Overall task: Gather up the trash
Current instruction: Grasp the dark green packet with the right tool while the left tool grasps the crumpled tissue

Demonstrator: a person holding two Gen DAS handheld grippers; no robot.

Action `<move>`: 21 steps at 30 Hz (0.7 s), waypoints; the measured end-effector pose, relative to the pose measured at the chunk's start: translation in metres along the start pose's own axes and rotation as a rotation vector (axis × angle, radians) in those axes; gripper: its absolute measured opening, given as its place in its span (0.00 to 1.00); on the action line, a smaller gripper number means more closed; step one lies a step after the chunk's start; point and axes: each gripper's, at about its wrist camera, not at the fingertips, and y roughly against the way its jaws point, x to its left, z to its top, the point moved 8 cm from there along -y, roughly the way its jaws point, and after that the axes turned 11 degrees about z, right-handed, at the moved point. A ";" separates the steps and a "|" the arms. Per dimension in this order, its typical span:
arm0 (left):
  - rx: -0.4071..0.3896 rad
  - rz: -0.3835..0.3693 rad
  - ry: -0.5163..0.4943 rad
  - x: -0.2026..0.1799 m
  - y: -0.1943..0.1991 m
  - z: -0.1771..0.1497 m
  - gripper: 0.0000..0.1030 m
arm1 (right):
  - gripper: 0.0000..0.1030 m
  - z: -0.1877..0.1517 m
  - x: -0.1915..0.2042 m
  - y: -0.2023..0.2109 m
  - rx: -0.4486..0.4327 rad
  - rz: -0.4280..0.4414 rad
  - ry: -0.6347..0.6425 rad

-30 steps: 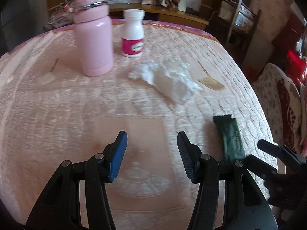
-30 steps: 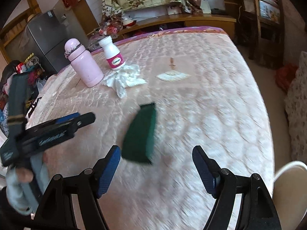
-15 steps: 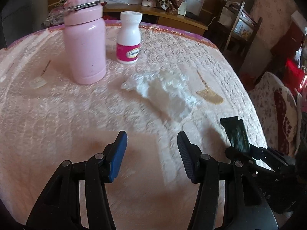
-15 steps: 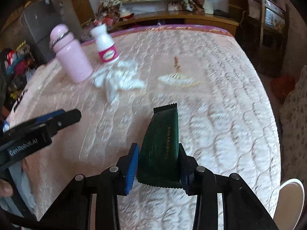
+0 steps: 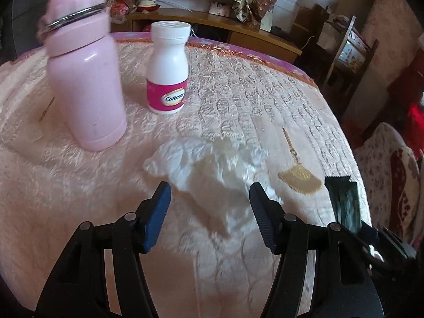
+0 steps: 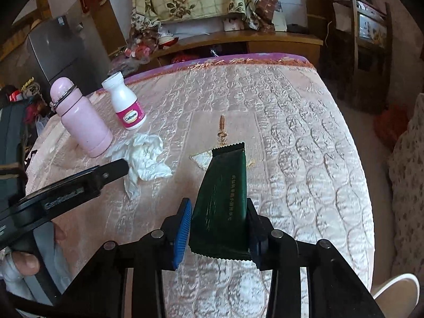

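Right gripper [image 6: 217, 228], nearest its camera: jaws clenched on the lower part of a green wrapper [image 6: 222, 198], which stands up between the pads, its serrated top edge tilted away over the tabletop [image 6: 304, 159].

Left gripper [image 5: 209, 212]: released, nothing pressed between the pads; its jaws have just been opening further. It hangs over the near end of a crumpled tissue [image 5: 212, 164], part of which shows in the gap between the fingers. In the right wrist view one black finger [image 6: 106, 172] of this gripper reaches to the tissue's edge.

The tissue lies on the pink quilted cloth, near the middle. Beside it to the right, a gold fan pattern [image 5: 300, 177] on the cloth.

Beyond the tissue stand a pink flask [image 5: 84, 79] and, just beside it, a white pill bottle [image 5: 168, 69], both upright.

Background: a wooden sideboard [image 6: 238, 42] draped with floral cloth.
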 end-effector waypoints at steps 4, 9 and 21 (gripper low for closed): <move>-0.008 0.035 -0.012 -0.006 -0.012 0.009 0.58 | 0.36 0.001 -0.006 -0.002 -0.001 0.001 0.001; -0.010 0.074 -0.021 -0.009 -0.023 0.016 0.58 | 0.36 0.000 -0.017 -0.005 0.001 0.000 -0.014; -0.002 0.042 -0.087 -0.019 -0.033 0.009 0.14 | 0.36 -0.007 -0.026 -0.004 -0.001 0.005 -0.037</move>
